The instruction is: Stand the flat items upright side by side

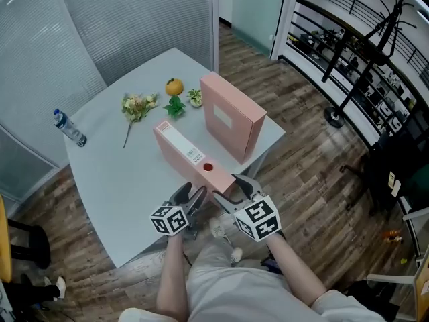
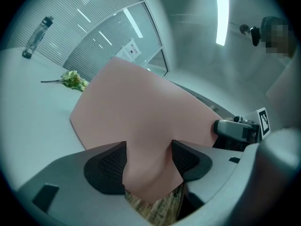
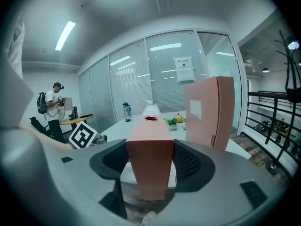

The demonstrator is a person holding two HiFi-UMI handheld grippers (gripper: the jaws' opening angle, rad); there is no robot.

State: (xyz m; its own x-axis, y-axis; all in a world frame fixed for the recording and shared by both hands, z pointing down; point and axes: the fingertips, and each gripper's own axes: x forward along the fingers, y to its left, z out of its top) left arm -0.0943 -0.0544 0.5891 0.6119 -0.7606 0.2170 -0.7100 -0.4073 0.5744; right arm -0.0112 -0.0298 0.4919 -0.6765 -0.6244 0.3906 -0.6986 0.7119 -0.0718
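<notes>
Two pink file boxes are on the pale grey table (image 1: 114, 180). One box (image 1: 231, 116) stands upright near the far right edge, also seen as the upright box (image 3: 210, 109). The second pink box (image 1: 188, 154) rests on a long edge with its labelled spine and red hole facing up, its near end at the table's front edge. My left gripper (image 1: 191, 196) grips that end's left corner, where the pink box (image 2: 141, 112) fills the gap in the left gripper (image 2: 148, 161). My right gripper (image 1: 231, 188) clamps the same end, both pads of the right gripper (image 3: 149, 161) pressing the box (image 3: 149, 145).
Behind the boxes lie an orange (image 1: 174, 86), a small potted plant (image 1: 194, 97), green leaves (image 1: 175, 106) and a flower sprig (image 1: 137, 106). A water bottle (image 1: 69, 127) lies at the far left. A black stand (image 1: 348, 79) is on the wooden floor to the right.
</notes>
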